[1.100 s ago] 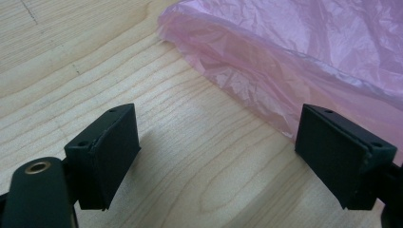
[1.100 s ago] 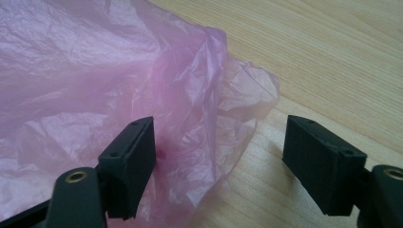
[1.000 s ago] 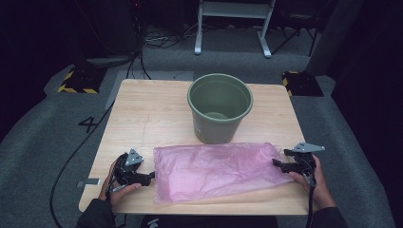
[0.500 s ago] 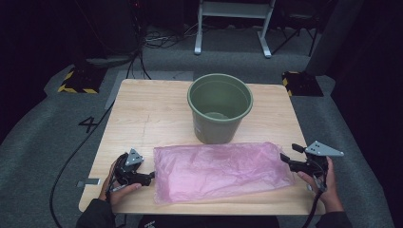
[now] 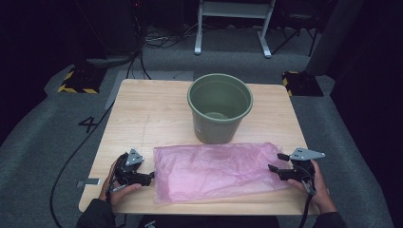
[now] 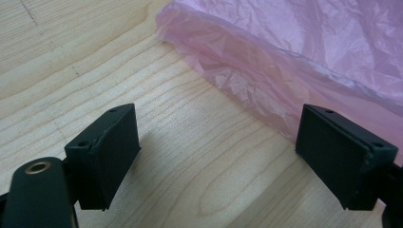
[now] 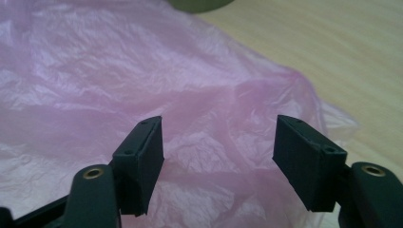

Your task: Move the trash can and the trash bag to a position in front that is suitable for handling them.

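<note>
The pink plastic bag (image 5: 221,171) lies flat and crumpled across the near half of the desk (image 5: 147,109), just in front of the green bucket (image 5: 219,107), which stands upright and open behind it with the bag's far edge at its foot.

At the bag's right end, the right claw (image 5: 274,162) hangs a little above the plastic. Its jaws have just been closing but are not yet shut; the right gripper view shows a wide gap between the pads with only the rumpled bag (image 7: 180,109) lying beneath, nothing pinched. Compared with a second ago, this claw has shifted outward toward the desk's right edge and lifted slightly, so the bag's right corner, which it covered before, now lies exposed beside it. The bag itself keeps the same outline. That likely means the person is re-aiming for a cleaner bite on the right edge, and no grasp has been made yet.

At the left end, the left claw (image 5: 151,176) rests low on the desk where it was before, jaws spread wide. In the left gripper view the bag's folded edge (image 6: 266,85) runs just ahead of the open pads, near the right one, with bare wood between them. It holds nothing.
</note>
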Demonstrator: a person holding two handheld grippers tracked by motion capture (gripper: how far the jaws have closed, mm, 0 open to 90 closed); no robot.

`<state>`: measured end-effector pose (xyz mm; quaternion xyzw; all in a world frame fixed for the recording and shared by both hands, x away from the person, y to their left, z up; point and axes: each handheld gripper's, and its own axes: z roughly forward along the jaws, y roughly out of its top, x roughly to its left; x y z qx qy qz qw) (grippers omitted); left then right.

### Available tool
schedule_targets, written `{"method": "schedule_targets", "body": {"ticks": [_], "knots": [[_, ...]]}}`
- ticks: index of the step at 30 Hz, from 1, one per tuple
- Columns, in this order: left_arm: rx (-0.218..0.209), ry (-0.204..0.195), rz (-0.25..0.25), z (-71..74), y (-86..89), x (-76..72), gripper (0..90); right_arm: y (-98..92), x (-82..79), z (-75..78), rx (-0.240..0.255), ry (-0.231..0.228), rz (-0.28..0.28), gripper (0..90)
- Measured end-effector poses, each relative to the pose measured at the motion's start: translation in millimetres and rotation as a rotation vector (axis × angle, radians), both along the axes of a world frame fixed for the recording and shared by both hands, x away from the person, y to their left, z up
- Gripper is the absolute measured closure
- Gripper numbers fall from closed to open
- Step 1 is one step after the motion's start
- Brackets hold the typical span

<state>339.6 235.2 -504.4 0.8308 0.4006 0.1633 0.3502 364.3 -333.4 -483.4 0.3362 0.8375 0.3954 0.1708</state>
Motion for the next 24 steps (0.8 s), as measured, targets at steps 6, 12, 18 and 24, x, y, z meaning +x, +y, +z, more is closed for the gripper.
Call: {"method": "schedule_targets", "body": {"ticks": [6,12,18,24], "knots": [[0.004,-0.001,-0.001,0.2,-0.8,-0.4,14.2,5.6,4.3,-11.5,-0.028,0.033,0.03,48.8],[0.003,0.001,-0.002,0.3,-2.2,-0.5,14.2,6.4,8.3,-14.3,-0.049,0.016,0.017,57.7],[0.004,0.001,-0.001,0.2,-3.1,0.0,14.0,3.5,17.0,-12.7,-0.098,-0.017,-0.045,57.1],[0.004,-0.002,-0.004,0.2,-5.5,0.8,13.9,0.2,32.3,-12.0,-0.143,-0.05,-0.117,56.3]]}}
